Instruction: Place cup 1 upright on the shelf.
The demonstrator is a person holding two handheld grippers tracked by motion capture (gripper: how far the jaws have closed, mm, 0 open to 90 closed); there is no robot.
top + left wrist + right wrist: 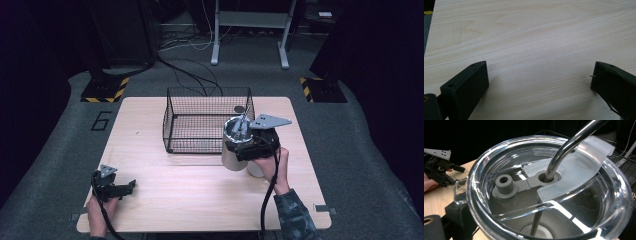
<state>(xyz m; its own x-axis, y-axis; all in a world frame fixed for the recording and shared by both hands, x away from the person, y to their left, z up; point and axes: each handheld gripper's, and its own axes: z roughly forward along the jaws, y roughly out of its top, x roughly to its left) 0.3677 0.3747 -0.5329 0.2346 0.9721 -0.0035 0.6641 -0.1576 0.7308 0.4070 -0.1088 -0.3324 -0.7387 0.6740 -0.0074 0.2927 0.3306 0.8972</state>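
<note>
From above, my right gripper (248, 146) grips a steel tumbler (234, 150) near the table's (150, 200) right edge, just before the wire basket (207, 120). My left gripper (119, 189) rests near the front-left corner.

Left gripper view: jaws wide apart over bare wood.

Right gripper view: clear lid (499, 165) and straw (564, 152) close up; jaws apparently clamped on the tumbler.

Lab: hazard-striped stands (106, 90), floor cables (187, 72)

My right gripper (239, 146) holds a brushed steel tumbler (235, 150) with glossy clear plastic lid (549, 187) and polished metal straw (566, 147) over the matt pale wooden table (175, 185).
</note>
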